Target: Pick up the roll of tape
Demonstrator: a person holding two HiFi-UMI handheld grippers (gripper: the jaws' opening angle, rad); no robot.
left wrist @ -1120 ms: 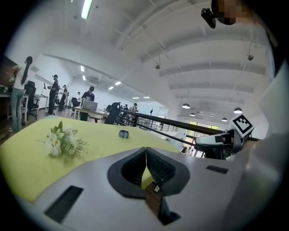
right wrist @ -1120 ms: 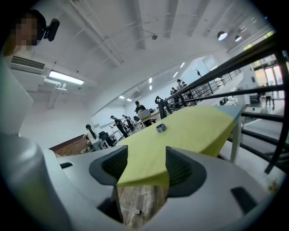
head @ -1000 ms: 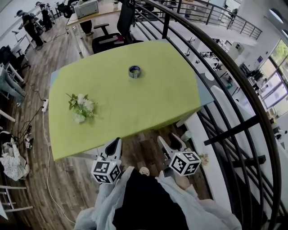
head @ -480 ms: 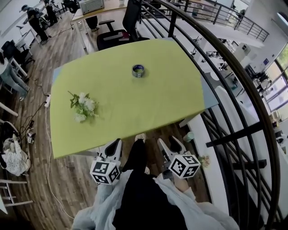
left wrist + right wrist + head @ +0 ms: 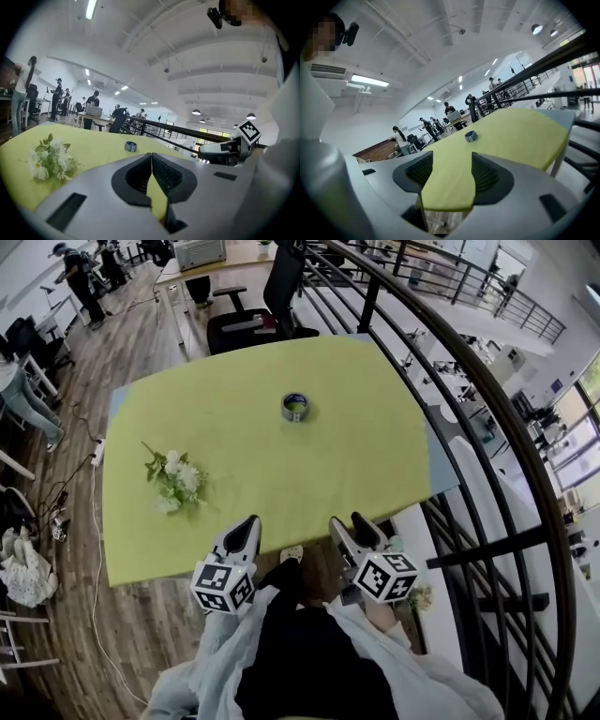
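approach | I am moving in on the tabletop (image 5: 281, 474), its near edge now coming up under both tools | left hand-held gripper (image 5: 247, 524) riding pinched together, empty | right hand-held gripper (image 5: 350, 521) riding parted, empty | roll of tape (image 5: 294, 407) lying flat toward the far side, well ahead, reach remaining

A table (image 5: 356, 465) covered in a yellow-green cloth stands on a wooden plank floor (image 5: 131, 343). A small bunch of white flowers with green leaves (image 5: 173, 479) lies on the cloth towards its left side. A black office chair (image 5: 253, 324) stands at the table's far edge. A dark curved railing (image 5: 367, 306) runs along the right. People (image 5: 80, 282) stand at the far left, and a white cable (image 5: 97, 549) trails on the floor left of the table.
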